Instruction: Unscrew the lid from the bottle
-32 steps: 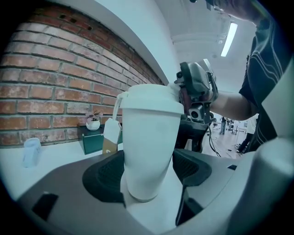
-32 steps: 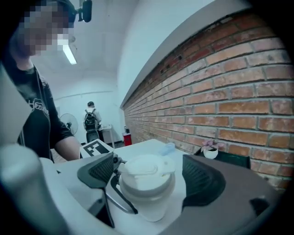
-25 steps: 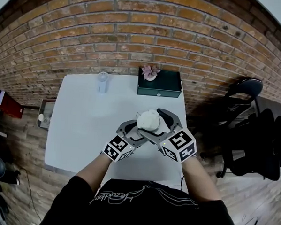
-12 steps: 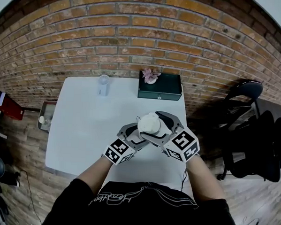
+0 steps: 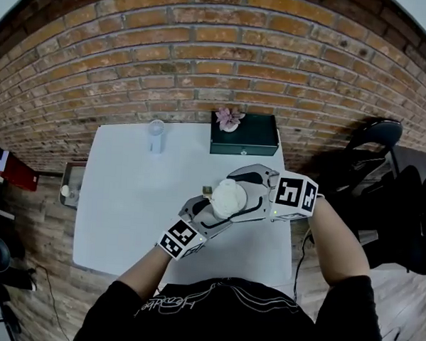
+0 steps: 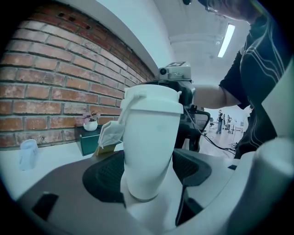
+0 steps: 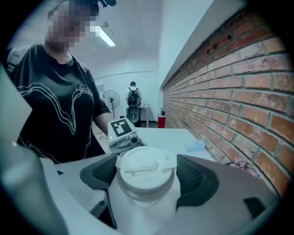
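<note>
Currently, the left gripper is clamped on the bottle: both dark, ribbed pads press its lower body. The right gripper encloses the lid, with its pads against the rim on either side. Bottle and lid are held between the two grippers above the white table, near its right edge. Bottle: smooth, opaque white, cylindrical, narrowing toward the base. Lid: round, white, with a raised bar across the top.
</note>
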{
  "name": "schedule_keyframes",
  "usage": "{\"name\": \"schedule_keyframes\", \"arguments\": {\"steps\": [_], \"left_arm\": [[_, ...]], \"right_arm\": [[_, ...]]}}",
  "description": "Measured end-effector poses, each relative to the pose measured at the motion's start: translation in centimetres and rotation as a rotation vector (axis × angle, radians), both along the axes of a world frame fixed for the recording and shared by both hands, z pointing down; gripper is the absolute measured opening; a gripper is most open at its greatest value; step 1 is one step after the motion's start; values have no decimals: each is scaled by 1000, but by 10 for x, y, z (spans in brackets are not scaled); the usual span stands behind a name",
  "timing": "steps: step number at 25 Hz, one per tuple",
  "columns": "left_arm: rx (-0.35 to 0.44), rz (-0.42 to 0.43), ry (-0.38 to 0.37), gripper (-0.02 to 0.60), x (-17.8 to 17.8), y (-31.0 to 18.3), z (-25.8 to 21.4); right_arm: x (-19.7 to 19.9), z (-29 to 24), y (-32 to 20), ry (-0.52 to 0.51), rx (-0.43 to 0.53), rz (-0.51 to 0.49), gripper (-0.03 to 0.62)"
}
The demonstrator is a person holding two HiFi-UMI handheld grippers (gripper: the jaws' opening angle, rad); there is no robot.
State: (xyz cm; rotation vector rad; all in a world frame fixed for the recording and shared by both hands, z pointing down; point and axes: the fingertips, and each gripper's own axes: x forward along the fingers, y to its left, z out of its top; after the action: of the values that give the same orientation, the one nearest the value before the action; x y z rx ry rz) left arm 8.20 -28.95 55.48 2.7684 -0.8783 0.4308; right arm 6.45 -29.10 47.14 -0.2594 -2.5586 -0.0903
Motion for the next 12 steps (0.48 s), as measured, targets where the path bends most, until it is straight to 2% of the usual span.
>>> {"name": "schedule_keyframes", "arguments": {"steps": [3, 6, 9, 12], "left_arm": [[3, 15, -1, 345, 0, 1, 1], [10, 20, 6, 345, -2, 1, 0], [12, 21, 9, 345, -3, 2, 0], [17, 14, 17, 345, -1, 0, -1]], "right_arm": [[0, 0, 2, 29, -27, -64, 398], [-2, -1, 3, 21, -35, -81, 399], [-3, -1, 3, 7, -27, -44, 400], [-1, 2, 1, -16, -3, 52, 413]]}}
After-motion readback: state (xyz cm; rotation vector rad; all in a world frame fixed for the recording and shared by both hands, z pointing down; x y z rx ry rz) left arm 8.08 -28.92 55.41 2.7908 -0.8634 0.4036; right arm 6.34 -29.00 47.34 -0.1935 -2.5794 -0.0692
